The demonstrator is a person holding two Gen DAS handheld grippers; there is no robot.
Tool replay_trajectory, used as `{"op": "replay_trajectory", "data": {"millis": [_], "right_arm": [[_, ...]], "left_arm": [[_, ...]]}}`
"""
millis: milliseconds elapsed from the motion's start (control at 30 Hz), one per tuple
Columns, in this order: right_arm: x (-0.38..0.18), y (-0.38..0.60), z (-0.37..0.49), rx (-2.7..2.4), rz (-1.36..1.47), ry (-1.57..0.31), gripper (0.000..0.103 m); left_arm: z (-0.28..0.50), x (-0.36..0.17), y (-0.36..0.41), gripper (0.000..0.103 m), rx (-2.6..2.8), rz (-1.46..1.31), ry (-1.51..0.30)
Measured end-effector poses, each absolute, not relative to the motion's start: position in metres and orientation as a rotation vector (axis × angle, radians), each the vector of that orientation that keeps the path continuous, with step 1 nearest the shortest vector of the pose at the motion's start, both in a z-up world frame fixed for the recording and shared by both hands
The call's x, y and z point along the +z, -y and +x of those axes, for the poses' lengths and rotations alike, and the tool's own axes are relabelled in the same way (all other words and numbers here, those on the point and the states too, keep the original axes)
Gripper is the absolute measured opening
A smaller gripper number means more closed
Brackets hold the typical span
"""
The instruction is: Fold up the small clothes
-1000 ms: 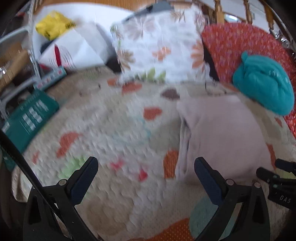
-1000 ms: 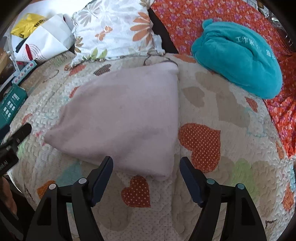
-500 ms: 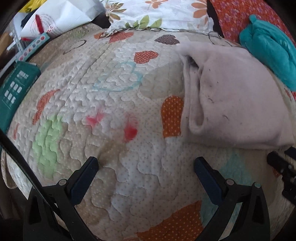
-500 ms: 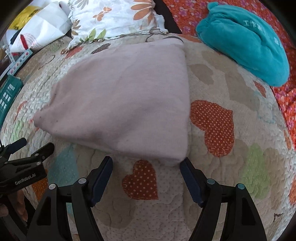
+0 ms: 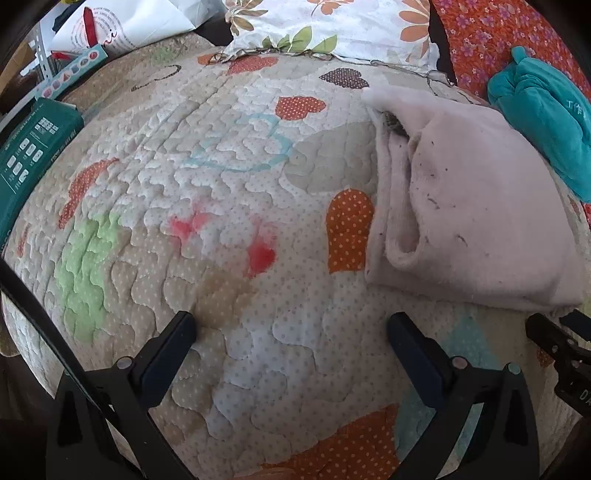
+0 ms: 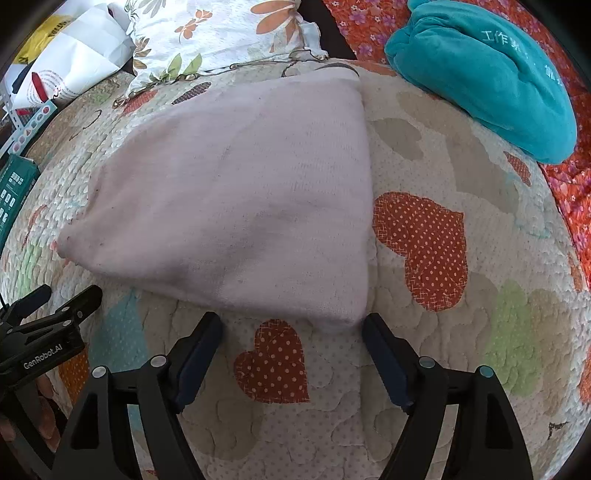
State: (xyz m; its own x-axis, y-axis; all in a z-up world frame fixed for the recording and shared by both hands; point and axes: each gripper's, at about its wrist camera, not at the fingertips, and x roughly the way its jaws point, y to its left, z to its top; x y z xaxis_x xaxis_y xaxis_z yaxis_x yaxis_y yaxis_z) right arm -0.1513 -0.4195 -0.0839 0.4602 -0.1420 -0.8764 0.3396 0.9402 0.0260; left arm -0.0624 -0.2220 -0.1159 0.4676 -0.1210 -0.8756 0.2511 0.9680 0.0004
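Honestly, the pale pink garment point(image 6: 236, 192) lies folded on the quilted bed point(image 6: 443, 332), its near corner just ahead of the right tool point(image 6: 291, 325), whose jaws are opening and empty. Left tool point(image 5: 291, 328) gapes over bare quilt. A shallow pinch could drag only the top layer and undo the fold.

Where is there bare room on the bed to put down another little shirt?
The widest bare patch of quilt lies left of the folded pink garment, reaching to the green box. A smaller one lies between the garment and the teal bundle. Along the flowered pillow and white bag it is crowded.
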Motion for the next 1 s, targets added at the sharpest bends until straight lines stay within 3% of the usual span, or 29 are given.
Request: {"op": "replay_trajectory", "data": {"millis": [500,1000], "right_arm": [[-0.079,0.417,-0.152,-0.305,0.182,-1.033,0.084],[-0.071,0.41,-0.154,-0.336,0.126,-0.991,0.084]], "left_arm": [[-0.062,-0.102,0.211,0.103,-0.188,0.063,-1.006],[-0.075,-0.093,0.225,0.103,-0.223,0.164,-0.931]]}}
